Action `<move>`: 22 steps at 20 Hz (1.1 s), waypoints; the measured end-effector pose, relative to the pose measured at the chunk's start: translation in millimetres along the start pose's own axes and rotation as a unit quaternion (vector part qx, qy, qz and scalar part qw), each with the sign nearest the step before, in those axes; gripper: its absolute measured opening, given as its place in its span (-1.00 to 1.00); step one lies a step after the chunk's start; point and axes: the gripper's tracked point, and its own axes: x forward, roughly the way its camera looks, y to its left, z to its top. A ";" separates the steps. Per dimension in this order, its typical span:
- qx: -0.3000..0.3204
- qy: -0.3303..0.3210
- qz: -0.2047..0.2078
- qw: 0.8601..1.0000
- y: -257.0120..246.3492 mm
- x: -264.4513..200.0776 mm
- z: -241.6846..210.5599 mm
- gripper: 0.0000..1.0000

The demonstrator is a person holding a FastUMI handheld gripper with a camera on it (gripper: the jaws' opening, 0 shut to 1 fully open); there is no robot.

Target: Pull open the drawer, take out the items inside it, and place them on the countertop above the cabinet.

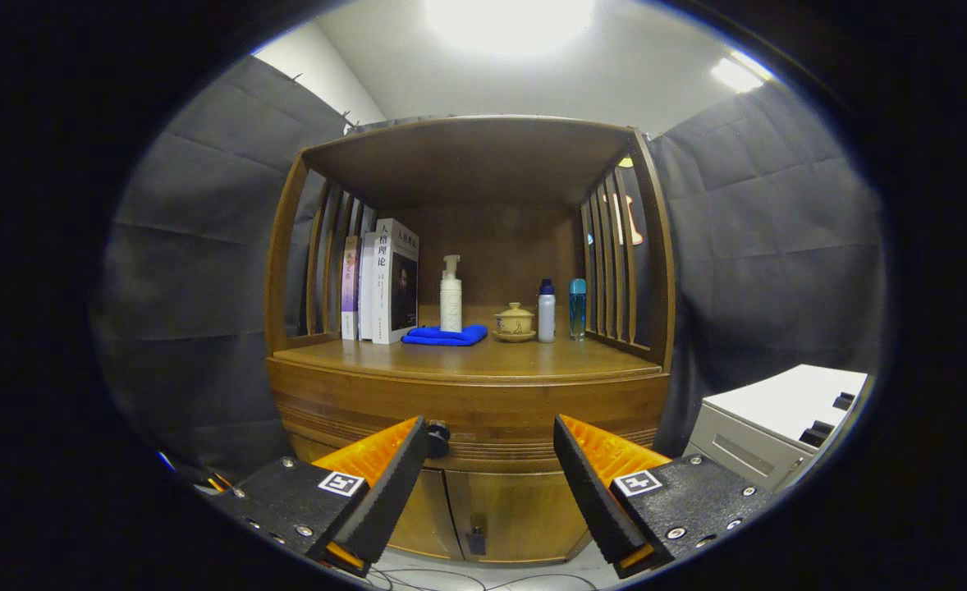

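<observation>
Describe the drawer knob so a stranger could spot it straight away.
Start at the wooden cabinet with its open shelf of books and bottles. Below the countertop runs the drawer front; the knob sits on it, beside the open gripper's left fingertip. It is the only small dark round thing on that wood.

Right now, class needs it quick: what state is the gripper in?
Gripper: jaws open, holding nothing, spread in front of the closed drawer; its dark knob sits beside the left jaw.

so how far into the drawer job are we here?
Nothing done yet: the drawer looks closed. In hand: the claw is open and empty, facing the drawer front, its knob beside one finger. Left: grip knob, pull, move items to the countertop.
</observation>
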 end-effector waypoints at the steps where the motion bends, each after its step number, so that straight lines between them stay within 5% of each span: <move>1: 0.001 0.003 0.001 1.000 2.6 3.8 -0.4 0.90; 22: 0.015 0.111 0.013 0.994 55.3 101.2 -63.5 0.90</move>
